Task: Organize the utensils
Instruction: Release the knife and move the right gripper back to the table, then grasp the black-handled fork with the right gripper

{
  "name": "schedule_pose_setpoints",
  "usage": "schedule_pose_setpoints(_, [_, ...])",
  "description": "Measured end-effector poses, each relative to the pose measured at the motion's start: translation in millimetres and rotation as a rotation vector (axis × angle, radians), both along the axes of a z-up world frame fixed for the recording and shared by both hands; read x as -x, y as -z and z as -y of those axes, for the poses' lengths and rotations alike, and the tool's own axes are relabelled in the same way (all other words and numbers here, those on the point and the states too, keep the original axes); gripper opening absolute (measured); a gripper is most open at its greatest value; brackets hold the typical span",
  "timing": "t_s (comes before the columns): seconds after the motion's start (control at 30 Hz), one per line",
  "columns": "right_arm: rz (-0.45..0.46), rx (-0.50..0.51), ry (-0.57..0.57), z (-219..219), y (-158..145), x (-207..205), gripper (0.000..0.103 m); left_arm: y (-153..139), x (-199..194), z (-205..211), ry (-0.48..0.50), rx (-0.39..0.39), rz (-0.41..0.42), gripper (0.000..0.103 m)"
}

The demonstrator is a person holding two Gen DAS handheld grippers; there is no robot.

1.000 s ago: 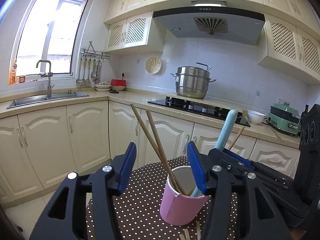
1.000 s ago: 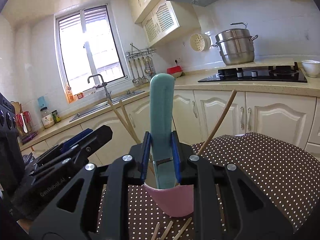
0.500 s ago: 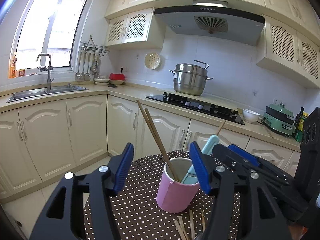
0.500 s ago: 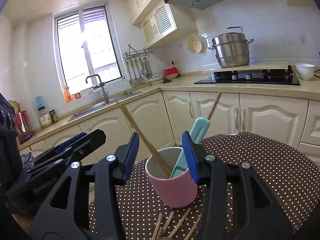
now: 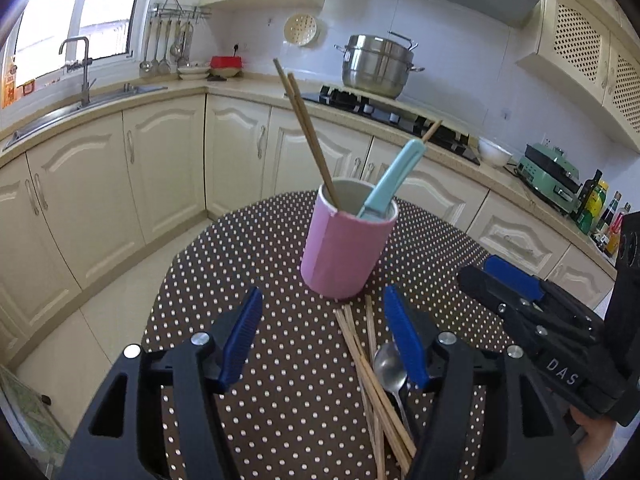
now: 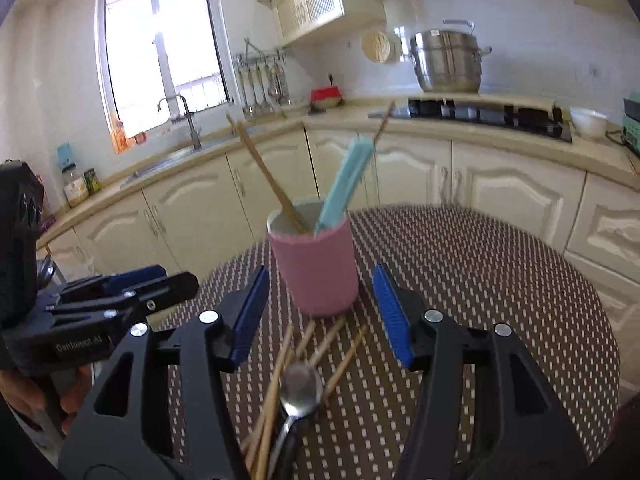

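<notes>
A pink cup (image 5: 346, 248) holding chopsticks (image 5: 306, 132) and a teal-handled utensil (image 5: 390, 178) is seen upright on the dotted counter (image 5: 240, 264). More chopsticks (image 5: 360, 352) and a spoon (image 5: 390, 368) are scattered just before it. Both jaws have just been opening: the left hand-held gripper (image 5: 322, 340) and the right hand-held gripper (image 6: 322, 314) are held apart (nothing gripped).

"DAS" on right tongs (image 5: 516, 292), blurred lettering on left tongs (image 6: 132, 292)

The left claw (image 5: 322, 338) tilts downward with its jaws parted and nothing between them, having just been opening. The right claw (image 6: 320, 316) likewise points down, jaws apart and empty, having just been opening too.
</notes>
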State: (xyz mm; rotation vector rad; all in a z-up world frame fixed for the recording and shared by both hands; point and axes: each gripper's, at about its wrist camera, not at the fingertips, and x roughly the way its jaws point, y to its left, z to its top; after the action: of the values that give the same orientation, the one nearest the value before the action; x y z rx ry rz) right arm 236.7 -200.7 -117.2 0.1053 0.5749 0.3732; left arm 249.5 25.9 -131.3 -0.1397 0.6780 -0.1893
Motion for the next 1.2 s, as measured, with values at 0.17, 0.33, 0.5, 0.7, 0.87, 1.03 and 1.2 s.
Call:
schedule_pose_setpoints(0.17, [-0.159,0.076,-0.027,-7,36,14,0.055,28,11,-2,0.009,0.019,-0.1,0.062])
schedule_pose_setpoints(0.33, [-0.244,0.169,-0.033,-16,63,29,0.055,42,21,-7,0.012,0.008,-0.156,0.062])
schedule_pose_setpoints(0.5, [-0.287,0.201,-0.061,-27,76,36,0.055,53,29,-7,0.04,-0.016,-0.201,0.062])
schedule_pose_setpoints(0.7, [-0.314,0.228,-0.065,-37,78,30,0.054,67,35,-3,0.076,-0.05,-0.254,0.062])
schedule_pose_setpoints(0.87, [-0.343,0.209,-0.096,-35,76,26,0.034,73,33,0,0.098,-0.025,-0.294,0.062])
schedule_pose_setpoints(1.03, [-0.358,0.212,-0.084,-22,76,26,0.028,81,25,7,0.118,0.032,-0.335,0.062])
schedule_pose_setpoints(1.2, [-0.366,0.186,-0.076,-6,77,27,0.027,89,15,25,0.118,-0.033,-0.342,0.062])
